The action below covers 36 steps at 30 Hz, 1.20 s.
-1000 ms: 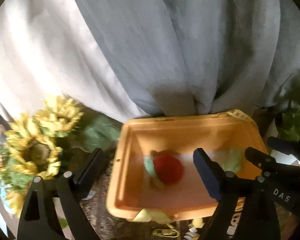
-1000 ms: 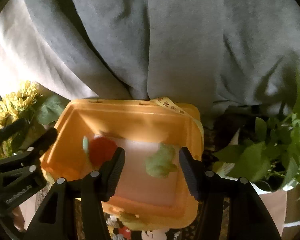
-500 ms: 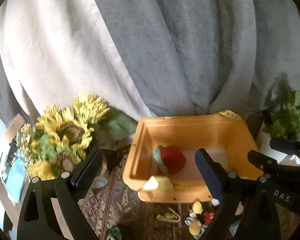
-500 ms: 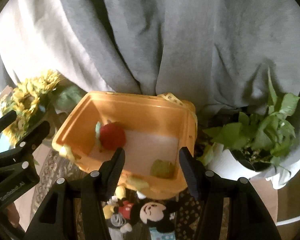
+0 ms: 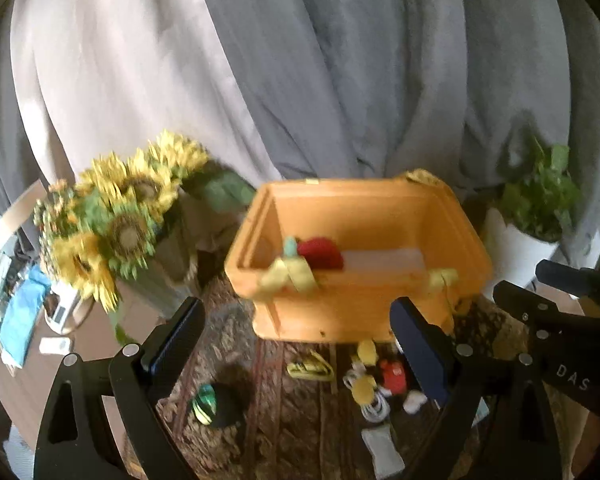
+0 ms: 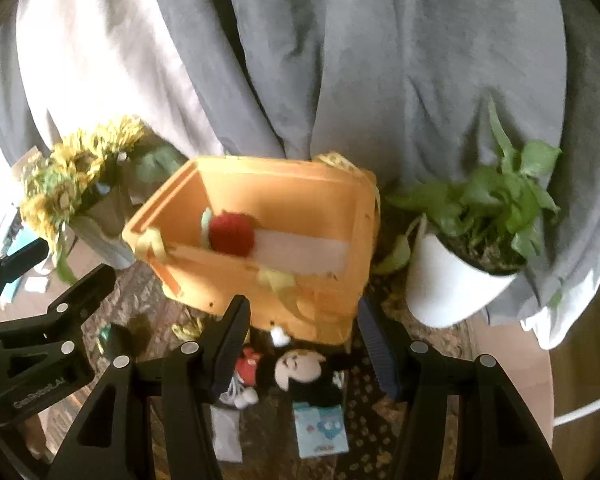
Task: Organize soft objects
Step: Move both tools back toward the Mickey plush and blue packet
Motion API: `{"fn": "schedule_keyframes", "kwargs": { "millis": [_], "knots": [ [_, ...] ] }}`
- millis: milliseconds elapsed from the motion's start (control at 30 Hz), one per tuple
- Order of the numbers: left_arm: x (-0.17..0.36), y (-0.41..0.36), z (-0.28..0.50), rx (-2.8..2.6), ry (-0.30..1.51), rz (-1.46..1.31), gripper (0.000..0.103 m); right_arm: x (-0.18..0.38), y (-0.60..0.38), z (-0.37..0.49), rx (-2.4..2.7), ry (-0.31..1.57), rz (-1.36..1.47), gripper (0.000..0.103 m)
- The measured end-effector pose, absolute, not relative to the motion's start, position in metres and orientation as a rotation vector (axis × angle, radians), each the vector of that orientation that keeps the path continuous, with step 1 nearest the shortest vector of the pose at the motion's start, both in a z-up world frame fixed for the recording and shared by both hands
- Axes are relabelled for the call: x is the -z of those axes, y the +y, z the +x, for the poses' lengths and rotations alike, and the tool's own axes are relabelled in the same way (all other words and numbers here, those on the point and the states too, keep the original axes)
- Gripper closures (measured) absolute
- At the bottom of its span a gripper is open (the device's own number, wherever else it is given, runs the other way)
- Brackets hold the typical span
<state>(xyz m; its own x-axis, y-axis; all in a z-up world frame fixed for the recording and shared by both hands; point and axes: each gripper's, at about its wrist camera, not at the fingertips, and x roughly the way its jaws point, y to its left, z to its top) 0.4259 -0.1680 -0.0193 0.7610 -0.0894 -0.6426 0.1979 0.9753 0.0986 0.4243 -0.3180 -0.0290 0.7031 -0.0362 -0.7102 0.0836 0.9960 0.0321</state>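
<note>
An orange bin (image 5: 364, 304) stands on a patterned rug; it also shows in the right wrist view (image 6: 260, 280). A red soft toy (image 5: 320, 254) lies inside it, also in the right wrist view (image 6: 232, 234). A Mickey Mouse plush (image 6: 300, 374) lies on the rug in front of the bin, between the right gripper's fingers. A black and green soft ball (image 5: 214, 402) lies at front left. My left gripper (image 5: 296, 344) is open and empty, held back from the bin. My right gripper (image 6: 304, 340) is open and empty above the plush.
A sunflower bouquet (image 5: 112, 224) stands left of the bin. A potted green plant in a white pot (image 6: 472, 248) stands to its right. Grey curtains (image 5: 340, 80) hang behind. Small toys (image 5: 380, 376) and a card (image 6: 320, 428) lie on the rug.
Both grippers have pulled back and up from over the bin. The rug and the toys in front of the bin have come into view. Both stay open.
</note>
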Motion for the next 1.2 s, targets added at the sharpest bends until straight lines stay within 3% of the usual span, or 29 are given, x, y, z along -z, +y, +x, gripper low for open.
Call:
{"fn": "schedule_keyframes", "kwargs": {
  "millis": [633, 1200],
  "knots": [
    [0.11, -0.182, 0.391, 0.241, 0.893, 0.198, 0.008, 0.11, -0.321, 0.377, 0.04, 0.956, 0.057, 0.046],
    [0.148, -0.148, 0.366, 0.23, 0.892, 0.24, 0.008, 0.155, -0.289, 0.364, -0.003, 1.031, 0.09, 0.046]
  ]
}}
